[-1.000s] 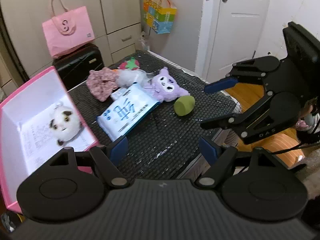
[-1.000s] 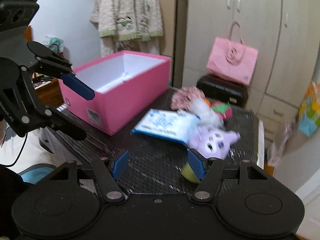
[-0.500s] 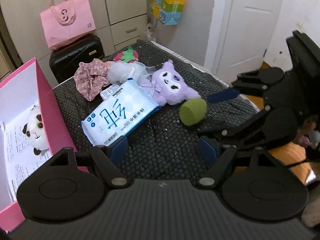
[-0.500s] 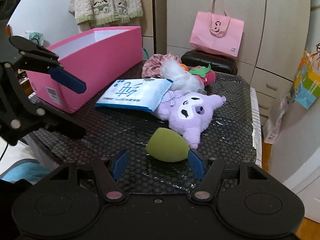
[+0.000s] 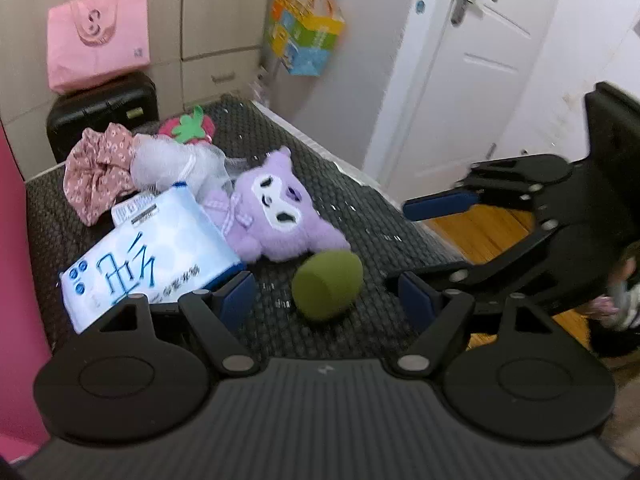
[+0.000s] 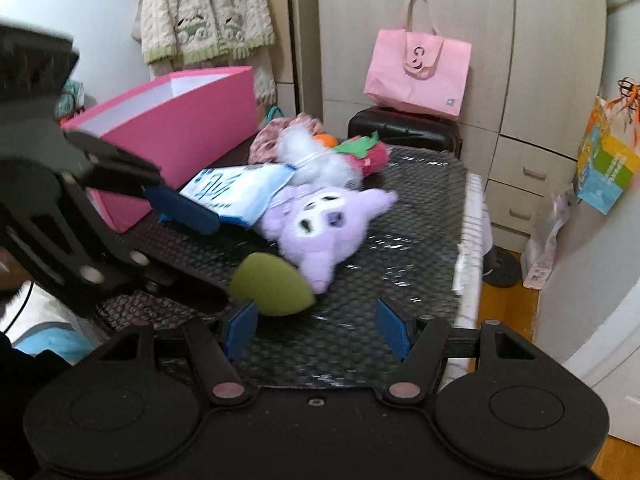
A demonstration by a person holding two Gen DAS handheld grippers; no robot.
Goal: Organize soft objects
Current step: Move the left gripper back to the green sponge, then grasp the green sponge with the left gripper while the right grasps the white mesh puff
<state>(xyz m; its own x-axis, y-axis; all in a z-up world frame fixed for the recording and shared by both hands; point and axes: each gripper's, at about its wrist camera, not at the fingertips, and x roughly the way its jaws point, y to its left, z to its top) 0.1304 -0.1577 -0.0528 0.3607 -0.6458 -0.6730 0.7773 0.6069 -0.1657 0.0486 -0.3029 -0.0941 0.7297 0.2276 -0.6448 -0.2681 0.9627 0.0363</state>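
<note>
A green egg-shaped sponge (image 5: 327, 289) lies on the black mat between the fingers of my open left gripper (image 5: 326, 300); it also shows in the right wrist view (image 6: 271, 285). A purple plush toy (image 5: 276, 213) lies just beyond it, also in the right wrist view (image 6: 324, 220). A blue-white tissue pack (image 5: 148, 260), a floral pink cloth (image 5: 98, 170), a white mesh puff (image 5: 176, 164) and a strawberry plush (image 5: 188, 128) lie behind. My right gripper (image 6: 316, 330) is open and empty, low at the mat's near edge.
The pink box (image 6: 176, 120) stands at the mat's left side; its wall fills the left edge of the left wrist view (image 5: 16, 280). A pink bag (image 6: 416, 72) sits on a black suitcase (image 6: 404, 132) behind. The mat's right edge (image 6: 472, 240) drops to the wooden floor.
My left gripper has swung right, away from the pink box, and closed in on the green sponge. My right gripper has moved nearer the sponge and the purple plush. Both stay open.
</note>
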